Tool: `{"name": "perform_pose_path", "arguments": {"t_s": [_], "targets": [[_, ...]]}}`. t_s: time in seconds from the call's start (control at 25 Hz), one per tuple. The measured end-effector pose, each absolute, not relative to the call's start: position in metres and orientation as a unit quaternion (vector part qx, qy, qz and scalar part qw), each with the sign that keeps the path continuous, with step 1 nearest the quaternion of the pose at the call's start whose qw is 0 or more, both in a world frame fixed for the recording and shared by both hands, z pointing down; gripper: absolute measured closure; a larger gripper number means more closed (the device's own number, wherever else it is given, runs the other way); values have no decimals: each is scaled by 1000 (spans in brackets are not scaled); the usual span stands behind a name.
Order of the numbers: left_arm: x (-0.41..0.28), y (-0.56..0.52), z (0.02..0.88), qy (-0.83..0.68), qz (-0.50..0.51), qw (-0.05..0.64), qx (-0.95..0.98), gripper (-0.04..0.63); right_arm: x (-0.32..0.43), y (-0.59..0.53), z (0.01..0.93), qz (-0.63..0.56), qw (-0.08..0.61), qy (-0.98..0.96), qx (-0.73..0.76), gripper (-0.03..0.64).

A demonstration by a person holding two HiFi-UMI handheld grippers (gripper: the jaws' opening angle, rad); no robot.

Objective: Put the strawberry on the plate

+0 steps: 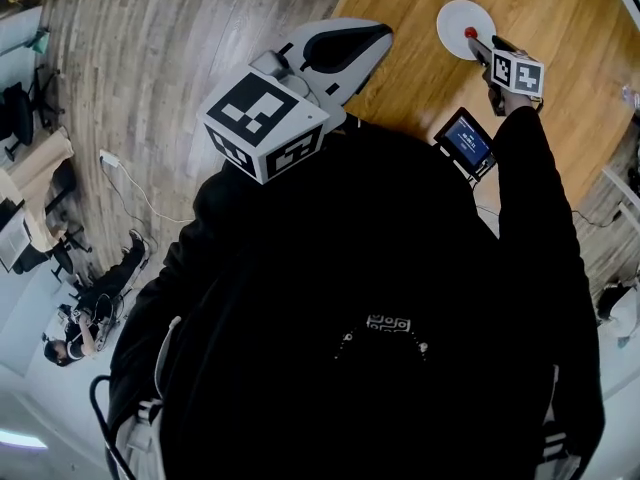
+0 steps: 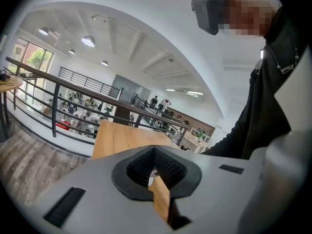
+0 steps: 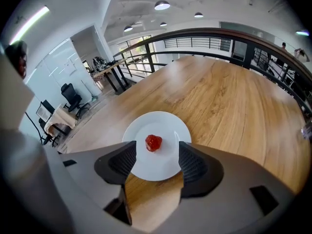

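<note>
The red strawberry [image 3: 153, 142] lies near the middle of the white plate [image 3: 163, 167] on the wooden table [image 3: 229, 96]. My right gripper [image 3: 157, 155] hovers steeply over it, jaws open wide, one pad on each side of the berry and neither touching it. From the head view the strawberry [image 1: 471, 33] shows on the plate [image 1: 455, 18] just beyond the right gripper [image 1: 480, 48]. My left gripper [image 1: 350, 46] is held well back from the plate, over the table's near edge. Its pads [image 2: 168, 167] meet at the tips with nothing between them.
A small device with a blue screen [image 1: 465, 138] sits at the table's near edge below the right arm. The wooden table [image 1: 420, 78] stretches far right of the plate. Railings [image 3: 234, 38] run behind the table. Wood floor [image 1: 150, 68] lies to the left.
</note>
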State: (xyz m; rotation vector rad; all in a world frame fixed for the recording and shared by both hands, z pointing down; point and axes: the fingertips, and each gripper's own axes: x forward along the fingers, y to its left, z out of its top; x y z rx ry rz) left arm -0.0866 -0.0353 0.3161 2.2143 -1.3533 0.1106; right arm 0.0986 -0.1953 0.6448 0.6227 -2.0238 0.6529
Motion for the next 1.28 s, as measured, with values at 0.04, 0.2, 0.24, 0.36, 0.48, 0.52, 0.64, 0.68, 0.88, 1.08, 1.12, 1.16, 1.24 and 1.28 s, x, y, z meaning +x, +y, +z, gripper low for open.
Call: {"name": "perform_pose_path", "arguments": {"t_s": [0.04, 0.2, 0.24, 0.36, 0.48, 0.52, 0.64, 0.68, 0.88, 1.08, 1.12, 1.16, 1.24, 1.28], "targets": [[-86, -36, 315, -497, 42, 266, 825, 597, 101, -195, 641, 263, 442, -818, 258, 357], [-75, -46, 306, -475, 48, 254, 841, 597, 132, -197, 628, 269, 430, -810, 294, 357], [-72, -50, 307, -469, 51, 253, 845, 597, 144, -199, 631, 272, 432, -804, 305, 357], [-67, -57, 314, -452, 57, 250, 854, 597, 180, -200, 641, 291, 429, -782, 345, 357], [-65, -61, 319, -435, 63, 246, 864, 597, 205, -194, 640, 307, 412, -769, 380, 359], [-62, -65, 319, -428, 66, 242, 868, 597, 211, -192, 638, 306, 409, -767, 387, 359], [-49, -71, 319, -403, 78, 227, 883, 597, 225, -182, 630, 290, 407, -773, 391, 360], [-43, -73, 319, -396, 83, 222, 887, 597, 226, -179, 625, 287, 399, -780, 388, 362], [-23, -74, 309, -365, 97, 202, 904, 597, 201, -178, 552, 264, 301, -833, 381, 455], [-11, -73, 303, -346, 104, 187, 913, 597, 148, -158, 460, 231, 202, -898, 314, 597], [-8, -73, 302, -344, 106, 184, 915, 597, 141, -153, 446, 222, 189, -907, 304, 597], [-6, -73, 302, -341, 107, 180, 917, 597, 136, -148, 434, 212, 180, -914, 296, 597], [-3, -72, 301, -335, 109, 176, 919, 597, 126, -140, 410, 199, 162, -923, 286, 597], [-4, -72, 300, -333, 109, 175, 920, 597, 121, -136, 398, 196, 152, -927, 281, 598]]}}
